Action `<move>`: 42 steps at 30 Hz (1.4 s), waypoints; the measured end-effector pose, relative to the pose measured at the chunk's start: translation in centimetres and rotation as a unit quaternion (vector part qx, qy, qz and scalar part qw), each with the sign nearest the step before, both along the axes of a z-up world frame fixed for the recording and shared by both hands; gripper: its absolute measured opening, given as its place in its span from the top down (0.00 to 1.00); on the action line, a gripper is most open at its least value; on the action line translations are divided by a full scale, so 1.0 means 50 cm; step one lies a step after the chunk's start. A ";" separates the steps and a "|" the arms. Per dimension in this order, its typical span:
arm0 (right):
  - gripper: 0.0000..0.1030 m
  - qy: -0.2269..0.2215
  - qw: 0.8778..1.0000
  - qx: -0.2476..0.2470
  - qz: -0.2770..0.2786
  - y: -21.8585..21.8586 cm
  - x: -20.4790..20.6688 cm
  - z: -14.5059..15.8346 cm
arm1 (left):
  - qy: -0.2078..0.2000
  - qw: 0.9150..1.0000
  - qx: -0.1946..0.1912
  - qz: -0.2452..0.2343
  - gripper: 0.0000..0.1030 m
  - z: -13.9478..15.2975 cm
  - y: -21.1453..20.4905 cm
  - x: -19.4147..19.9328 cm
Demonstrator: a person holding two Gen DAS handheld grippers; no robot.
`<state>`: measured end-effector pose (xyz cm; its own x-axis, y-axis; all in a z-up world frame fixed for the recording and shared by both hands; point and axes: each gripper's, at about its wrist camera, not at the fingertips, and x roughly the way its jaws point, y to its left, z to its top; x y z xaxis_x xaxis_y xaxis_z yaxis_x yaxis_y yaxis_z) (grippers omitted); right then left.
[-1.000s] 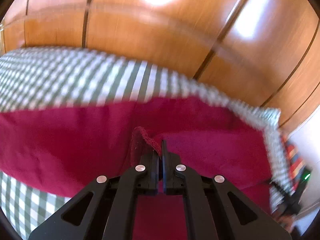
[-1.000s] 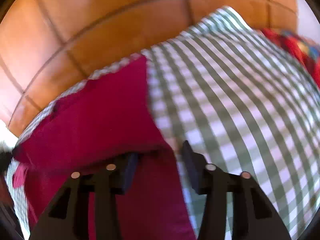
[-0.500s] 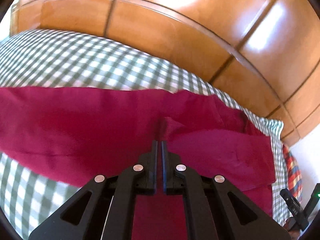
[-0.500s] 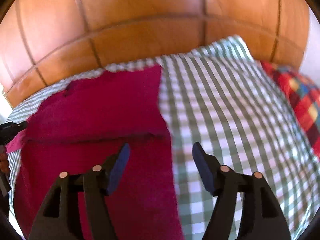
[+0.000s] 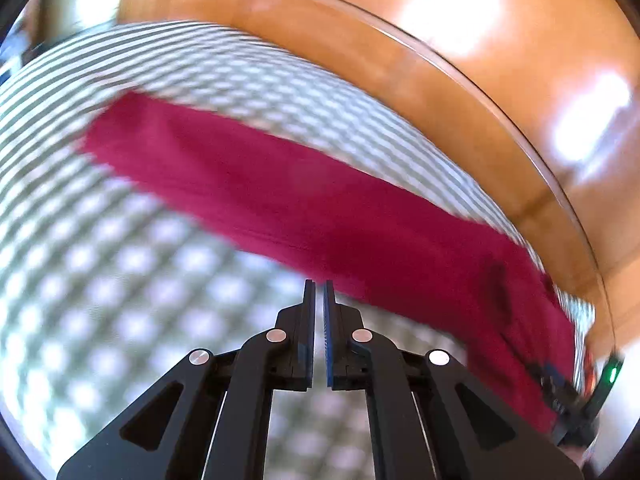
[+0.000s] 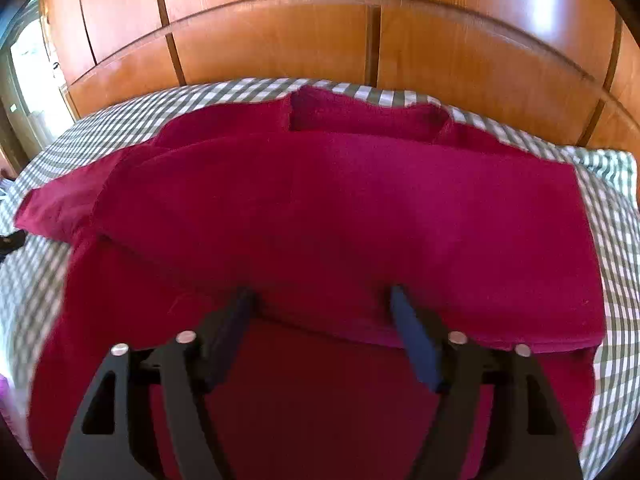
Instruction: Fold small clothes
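On my left wrist view, the left tool [image 5: 319,286] points steeply down over the green-and-white checked bedsheet [image 5: 120,280], its two black fingers drawn together with only a sliver of light between them and nothing in that gap. The picture is smeared, so fine detail is lost. One crimson garment [image 5: 304,196] lies as a long band across the sheet beyond the fingertips, clear of them, running from upper left to lower right. Behind the bed stands the glossy wooden wardrobe [image 5: 460,92] with bright glare patches. At the far right edge I make out a dark device with a small green light [image 5: 611,375]; I cannot tell what it is. I see no readable writing or label anywhere here.

On my right wrist view, the right tool [image 6: 320,300] also tilts downward, squarely over the same garment [image 6: 340,208]. Its jaws have just been opening and now stand wide apart; the fabric lies under and between the fingers, but neither pad presses on it. The garment is spread on the checked sheet [image 6: 616,240], its upper part folded down over the lower, a sleeve reaching out to the left. The wardrobe's panelled doors [image 6: 280,28] fill the background. No lettering is legible.
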<state>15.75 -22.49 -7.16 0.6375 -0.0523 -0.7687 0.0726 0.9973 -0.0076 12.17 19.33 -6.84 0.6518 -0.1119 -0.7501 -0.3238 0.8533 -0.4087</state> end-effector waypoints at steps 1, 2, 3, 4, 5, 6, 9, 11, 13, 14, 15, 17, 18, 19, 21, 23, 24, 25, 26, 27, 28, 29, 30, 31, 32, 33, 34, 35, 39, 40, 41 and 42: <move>0.23 -0.005 1.000 -0.007 0.000 0.003 -0.005 -0.002 | 0.001 1.000 -0.007 0.028 0.92 -0.003 0.044 -0.014; 0.22 -0.007 1.000 -0.012 -0.001 0.005 -0.009 -0.005 | 0.002 0.998 -0.017 0.055 0.87 -0.007 0.086 -0.027; 0.21 -0.007 1.000 -0.013 -0.002 0.004 -0.009 -0.004 | 0.002 0.997 -0.025 0.074 0.86 -0.010 0.117 -0.036; 0.20 -0.006 1.000 -0.015 -0.004 0.006 -0.009 -0.004 | 0.002 0.995 -0.034 0.093 0.85 -0.013 0.147 -0.043; 0.20 -0.007 1.000 -0.017 -0.004 0.008 -0.012 -0.004 | 0.002 0.993 -0.044 0.111 0.85 -0.015 0.174 -0.051; 0.19 -0.009 1.000 -0.019 -0.004 0.008 -0.014 -0.006 | -0.002 0.990 -0.057 0.130 0.85 -0.016 0.204 -0.060; 0.18 -0.009 1.000 -0.028 -0.006 0.012 -0.014 -0.008 | -0.010 0.983 -0.086 0.164 0.71 -0.021 0.260 -0.064; 0.18 -0.009 1.000 -0.028 -0.007 0.010 -0.013 -0.007 | -0.015 0.978 -0.095 0.186 0.62 -0.025 0.278 -0.062; 0.17 -0.008 1.000 -0.025 -0.006 0.012 -0.009 -0.009 | -0.014 0.972 -0.110 0.205 0.62 -0.033 0.299 -0.048; 0.17 -0.008 1.000 -0.024 -0.006 0.011 -0.009 -0.009 | -0.014 0.970 -0.114 0.213 0.61 -0.034 0.305 -0.041; 0.17 -0.008 1.000 -0.022 -0.006 0.010 -0.010 -0.009 | -0.016 0.968 -0.113 0.222 0.61 -0.034 0.313 -0.032; 0.16 -0.008 1.000 -0.022 -0.006 0.011 -0.009 -0.010 | -0.014 0.967 -0.106 0.232 0.61 -0.032 0.322 -0.016; 0.16 -0.008 1.000 -0.023 -0.006 0.011 -0.010 -0.011 | -0.013 0.967 -0.110 0.228 0.61 -0.035 0.326 -0.006; 0.15 -0.008 1.000 -0.023 -0.006 0.012 -0.010 -0.011 | -0.007 0.967 -0.116 0.225 0.61 -0.042 0.330 0.006; 0.15 -0.008 1.000 -0.021 -0.006 0.011 -0.010 -0.012 | -0.001 0.967 -0.121 0.226 0.61 -0.052 0.340 0.022; 0.15 -0.009 1.000 -0.018 -0.006 0.010 -0.010 -0.012 | -0.001 0.968 -0.114 0.222 0.62 -0.053 0.344 0.038; 0.14 -0.009 1.000 -0.018 -0.006 0.010 -0.009 -0.013 | -0.004 0.970 -0.110 0.217 0.69 -0.052 0.342 0.052; 0.14 -0.009 1.000 -0.018 -0.006 0.010 -0.009 -0.013 | -0.007 0.971 -0.106 0.214 0.87 -0.047 0.340 0.057; 0.14 -0.009 1.000 -0.018 -0.006 0.010 -0.009 -0.013 | -0.010 0.972 -0.102 0.210 0.91 -0.039 0.337 0.062; 0.14 -0.010 1.000 -0.019 -0.006 0.011 -0.009 -0.013 | -0.022 0.974 -0.099 0.202 0.92 -0.026 0.328 0.065; 0.14 -0.010 1.000 -0.020 -0.006 0.011 -0.008 -0.013 | -0.035 0.977 -0.097 0.189 0.92 -0.008 0.314 0.065; 0.14 -0.010 1.000 -0.020 -0.006 0.012 -0.009 -0.013 | -0.055 0.980 -0.097 0.166 0.92 0.019 0.291 0.067; 0.14 -0.011 1.000 -0.020 -0.006 0.012 -0.009 -0.013 | -0.068 0.981 -0.098 0.150 0.92 0.036 0.273 0.071; 0.14 -0.011 1.000 -0.019 -0.006 0.011 -0.009 -0.013 | -0.090 0.984 -0.098 0.120 0.92 0.066 0.239 0.074; 0.14 -0.011 1.000 -0.019 -0.006 0.011 -0.009 -0.013 | -0.107 0.985 -0.095 0.094 0.92 0.090 0.205 0.077; 0.14 -0.011 1.000 -0.019 -0.006 0.011 -0.010 -0.013 | -0.119 0.986 -0.092 0.068 0.92 0.108 0.173 0.080; 0.14 -0.011 1.000 -0.018 -0.006 0.011 -0.010 -0.013 | -0.131 0.987 -0.086 0.037 0.92 0.129 0.129 0.084; 0.14 -0.011 1.000 -0.018 -0.007 0.010 -0.010 -0.013 | -0.139 0.987 -0.084 0.016 0.92 0.141 0.095 0.087; 0.14 -0.006 1.000 -0.003 -0.003 0.003 -0.008 -0.002 | -0.155 0.981 -0.059 -0.104 0.92 0.161 -0.114 0.099; 0.14 -0.003 1.000 0.003 -0.001 0.001 -0.007 0.004 | -0.152 0.979 -0.046 -0.130 0.92 0.157 -0.164 0.101; 0.14 0.000 1.000 0.017 0.000 -0.003 -0.008 0.016 | -0.144 0.976 -0.036 -0.161 0.92 0.144 -0.225 0.102; 0.14 -0.001 1.000 0.031 0.001 -0.006 -0.010 0.025 | -0.137 0.974 -0.033 -0.180 0.92 0.132 -0.263 0.105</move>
<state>15.26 -22.81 -5.89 0.6397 -0.0036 -0.7686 0.0705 0.9960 0.0541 17.40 6.18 -0.21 0.7359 -0.4120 -0.5373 0.1195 0.8601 -0.4959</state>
